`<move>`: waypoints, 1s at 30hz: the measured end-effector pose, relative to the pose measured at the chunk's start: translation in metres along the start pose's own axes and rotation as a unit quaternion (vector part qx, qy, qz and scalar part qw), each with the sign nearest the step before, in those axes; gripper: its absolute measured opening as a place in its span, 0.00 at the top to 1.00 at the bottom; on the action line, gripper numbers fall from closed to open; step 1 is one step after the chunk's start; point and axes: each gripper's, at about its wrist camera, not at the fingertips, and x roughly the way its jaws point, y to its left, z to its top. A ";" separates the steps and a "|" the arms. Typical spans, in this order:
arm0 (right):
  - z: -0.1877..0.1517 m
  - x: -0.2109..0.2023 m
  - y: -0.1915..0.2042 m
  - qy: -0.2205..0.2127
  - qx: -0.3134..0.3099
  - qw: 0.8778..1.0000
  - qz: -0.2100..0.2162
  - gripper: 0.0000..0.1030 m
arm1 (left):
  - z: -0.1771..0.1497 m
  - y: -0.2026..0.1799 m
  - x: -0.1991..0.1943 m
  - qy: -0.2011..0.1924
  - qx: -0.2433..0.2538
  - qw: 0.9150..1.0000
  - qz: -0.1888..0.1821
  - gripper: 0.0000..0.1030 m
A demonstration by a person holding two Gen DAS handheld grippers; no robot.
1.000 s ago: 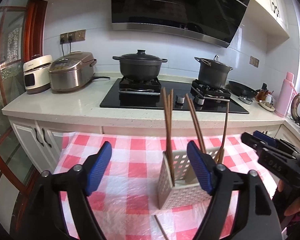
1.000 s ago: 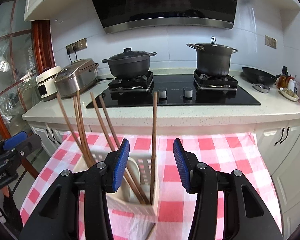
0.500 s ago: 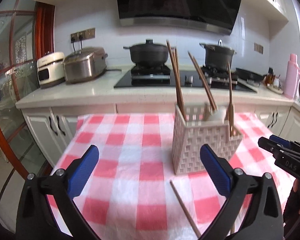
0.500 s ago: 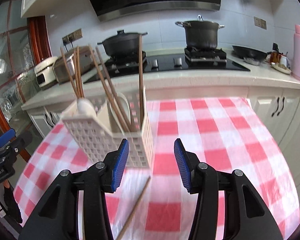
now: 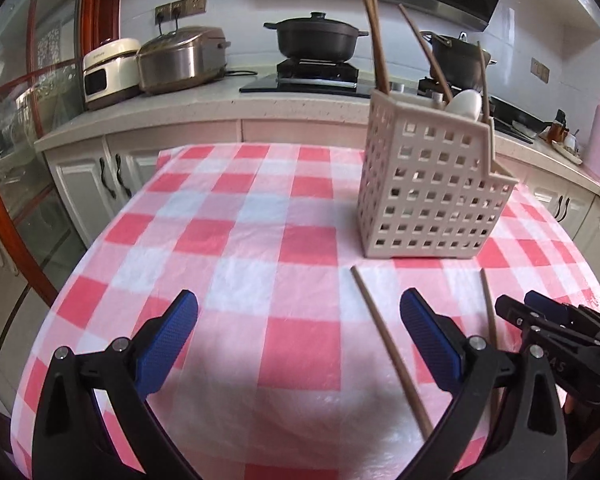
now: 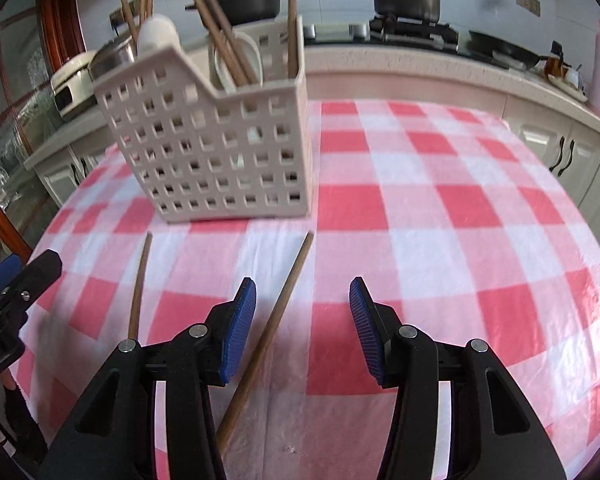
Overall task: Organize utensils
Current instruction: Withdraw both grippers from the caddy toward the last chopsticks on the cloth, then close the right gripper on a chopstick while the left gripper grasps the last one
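1. A table under a red-and-white checked cloth fills both views; behind it runs a counter with a stove, two black pots, a steel cooker and a white cooker.
2. A beige perforated caddy stands upright on the cloth toward the counter side. It holds several brown chopsticks leaning at different angles and a white spoon.
3. The left gripper hangs low over the cloth with its jaws spread wide and nothing between the blue pads; they have just been opening.
4. The right gripper is about half spread, released, gripping nothing. One loose chopstick runs under the gap, nearer the left-hand pad, which does not press on it.
5. Two loose chopsticks lie flat on the cloth in front of the caddy, apart from each other: the nearer stick at the right gripper, and the other stick toward the left gripper, its lower end hidden behind the right gripper's arm.
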 end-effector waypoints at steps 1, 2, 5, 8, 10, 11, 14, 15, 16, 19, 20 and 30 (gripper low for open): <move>-0.001 0.002 0.002 0.004 -0.003 1.000 -0.004 0.54 | -0.002 0.002 0.000 0.002 -0.001 1.000 0.002 0.05; -0.002 0.003 0.003 0.005 -0.004 1.000 -0.007 0.54 | -0.003 0.004 0.001 0.003 -0.003 1.000 0.004 0.05; 0.000 0.006 0.005 0.015 -0.008 1.000 -0.019 0.54 | -0.006 0.010 0.002 0.008 -0.011 1.000 0.005 0.05; 0.000 0.012 0.010 0.028 -0.021 0.999 -0.033 0.54 | -0.007 0.012 0.005 0.016 -0.009 1.000 0.006 0.05; -0.001 0.013 0.014 0.030 -0.032 0.998 -0.043 0.54 | -0.007 0.013 0.007 0.021 -0.008 1.000 0.007 0.05; -0.002 0.013 0.015 0.029 -0.036 0.998 -0.047 0.54 | -0.007 0.013 0.008 0.023 -0.008 1.000 0.007 0.05; -0.003 0.013 0.013 0.029 -0.039 0.998 -0.048 0.59 | -0.007 0.011 0.011 0.030 -0.006 1.000 0.006 0.05; -0.004 0.012 0.011 0.030 -0.039 0.998 -0.045 0.63 | -0.007 0.009 0.012 0.033 -0.004 0.999 0.005 0.05; -0.004 0.012 0.010 0.031 -0.039 0.998 -0.041 0.65 | -0.008 0.007 0.014 0.036 -0.003 0.999 0.004 0.05; -0.005 0.009 0.009 0.031 -0.047 0.998 -0.038 0.86 | -0.009 -0.004 0.022 0.055 0.007 0.998 -0.003 0.06; -0.006 0.009 0.009 0.031 -0.050 0.998 -0.038 0.87 | -0.009 -0.008 0.024 0.059 0.009 0.998 -0.006 0.06; -0.007 0.004 -0.009 0.032 -0.028 0.999 -0.013 0.87 | -0.006 -0.049 0.060 0.109 0.041 0.993 -0.026 0.28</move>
